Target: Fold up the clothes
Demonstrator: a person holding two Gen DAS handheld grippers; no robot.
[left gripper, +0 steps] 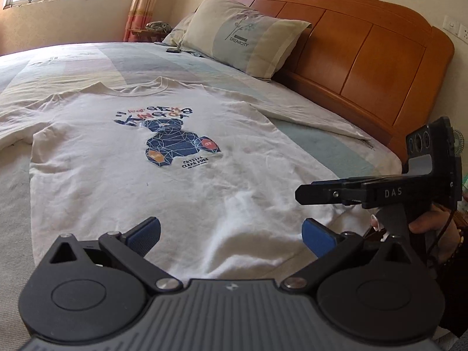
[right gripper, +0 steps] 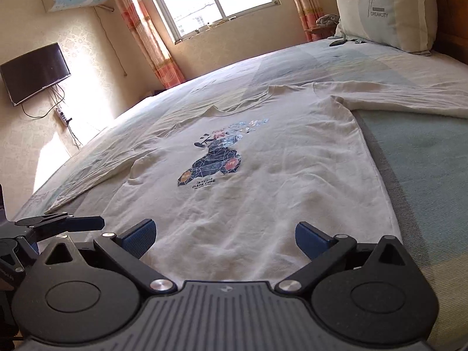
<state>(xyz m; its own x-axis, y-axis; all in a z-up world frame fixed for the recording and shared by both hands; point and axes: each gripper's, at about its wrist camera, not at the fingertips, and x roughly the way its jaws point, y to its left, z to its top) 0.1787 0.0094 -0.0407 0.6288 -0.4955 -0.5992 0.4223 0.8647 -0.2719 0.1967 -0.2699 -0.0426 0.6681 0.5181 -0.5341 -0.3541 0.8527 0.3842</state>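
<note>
Across the bed [left gripper: 336, 143], a white T-shirt [left gripper: 175, 181] is laid flat, print side up, with both sleeves spread to left and right. Its long axis runs from the near hem to the far collar [left gripper: 140, 89], in line with both wrist views. The hem lies nearest the jaws; the collar points toward the far side, with the pillow [left gripper: 248, 38] and the headboard [left gripper: 365, 55] at far right.

The left gripper [left gripper: 231, 238] is held just above the near hem, its jaws released and spread wide, with nothing between the pads. The right gripper [right gripper: 225, 238] is held likewise over the hem, jaws released and empty. In the left wrist view it is seen at the near right corner of the shirt, gripped by a hand [left gripper: 433, 228].

No fold is visible in the shirt. Both grippers are judged about equally near the hem, each nearer its own corner. Any lift from the hem would be carried along the long axis, toward the collar.
</note>
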